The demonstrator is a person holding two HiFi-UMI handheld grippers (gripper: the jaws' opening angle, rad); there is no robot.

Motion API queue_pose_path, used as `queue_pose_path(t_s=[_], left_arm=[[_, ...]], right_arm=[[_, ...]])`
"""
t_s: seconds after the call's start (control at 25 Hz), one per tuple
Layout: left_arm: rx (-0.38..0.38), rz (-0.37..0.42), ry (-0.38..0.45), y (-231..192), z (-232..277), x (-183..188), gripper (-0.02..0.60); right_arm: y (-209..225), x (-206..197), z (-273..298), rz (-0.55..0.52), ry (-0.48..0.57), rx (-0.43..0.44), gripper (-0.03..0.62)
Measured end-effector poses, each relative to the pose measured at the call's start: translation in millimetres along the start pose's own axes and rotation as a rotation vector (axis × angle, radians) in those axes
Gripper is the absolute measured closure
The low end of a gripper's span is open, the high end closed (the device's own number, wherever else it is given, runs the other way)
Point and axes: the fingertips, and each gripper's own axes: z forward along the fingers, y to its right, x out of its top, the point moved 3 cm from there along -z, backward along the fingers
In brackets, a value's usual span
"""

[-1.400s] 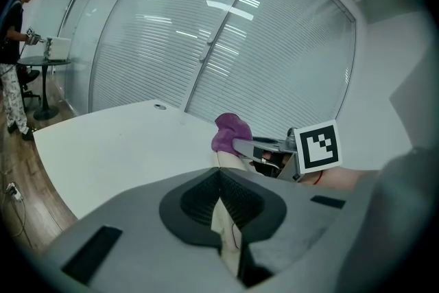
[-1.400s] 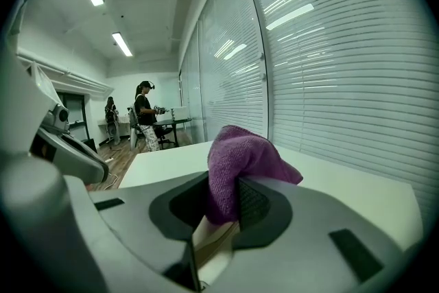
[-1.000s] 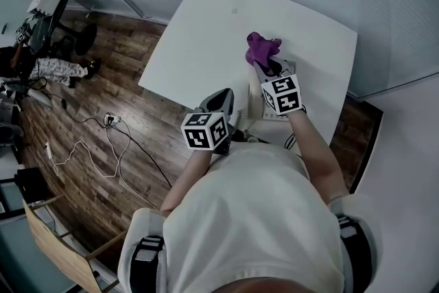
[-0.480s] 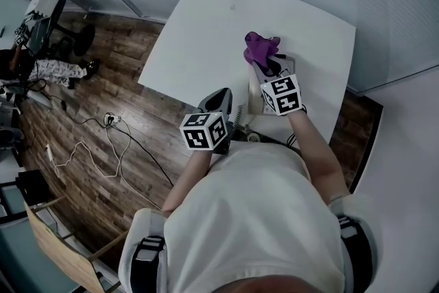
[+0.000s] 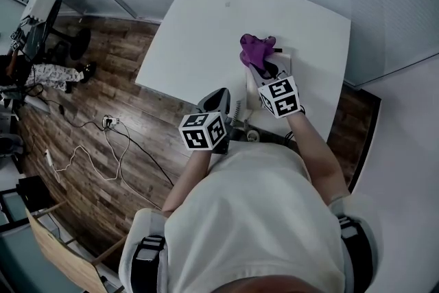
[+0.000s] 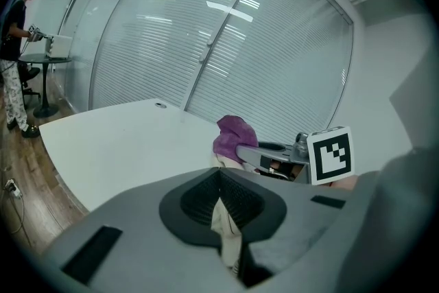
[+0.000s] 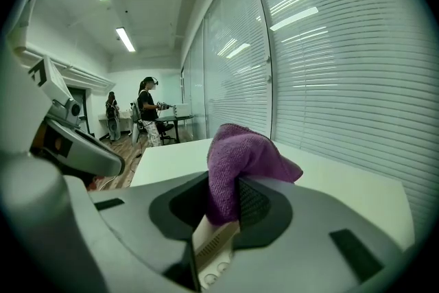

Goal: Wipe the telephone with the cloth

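We seem mid-wipe, the cloth [image 5: 255, 48] pinched in the fingers of the right gripper [image 5: 263, 68] against the telephone [image 5: 250, 90] (left gripper [image 5: 221, 97] fingers pressed together, idle); next, drag it along.

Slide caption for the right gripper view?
Right gripper clamps the purple cloth just above the beige telephone, white table behind.

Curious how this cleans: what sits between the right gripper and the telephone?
The purple cloth, pinched in the right gripper's jaws, with the cream telephone showing beneath; the right gripper view shows it best.
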Motion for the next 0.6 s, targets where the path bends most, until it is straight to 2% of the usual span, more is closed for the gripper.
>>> queue_pose_path(t_s=[0.6], left_arm=[[-0.027, 0.002, -0.004, 4, -11, -10, 0.560]], right_arm=[[-29, -18, -26, -0.003, -0.022, 0.008, 0.505]])
